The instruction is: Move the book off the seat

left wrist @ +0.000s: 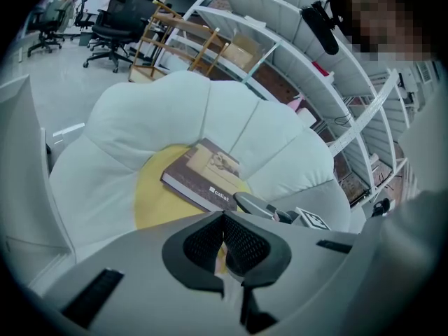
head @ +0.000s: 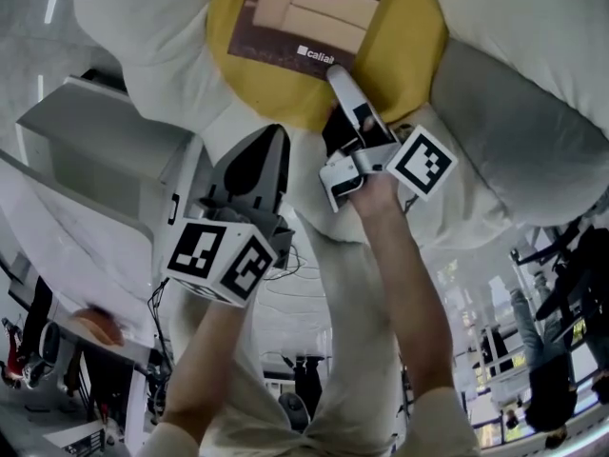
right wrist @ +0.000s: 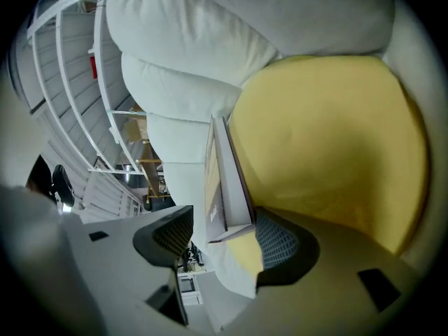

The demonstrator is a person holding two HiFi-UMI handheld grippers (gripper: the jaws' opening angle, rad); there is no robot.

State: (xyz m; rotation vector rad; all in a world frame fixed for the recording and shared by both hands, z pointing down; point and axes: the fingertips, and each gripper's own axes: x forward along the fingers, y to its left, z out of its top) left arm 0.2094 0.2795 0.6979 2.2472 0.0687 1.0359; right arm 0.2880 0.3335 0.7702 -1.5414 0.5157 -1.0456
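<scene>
the book [head: 304, 12] lies flat on the yellow seat cushion [head: 285, 93] of the white petal chair [left wrist: 210, 110], so none of the move is done yet. the right gripper [right wrist: 224, 238] has its fingers spread wide with the book's near corner between them, not clamped. closing, lifting and carrying it off the seat all look left to do. the left gripper [left wrist: 224, 240] hangs back, fingers closed on nothing. the head view cuts off the book's far end, and i can't tell whether the lower finger touches the book's underside.
</scene>
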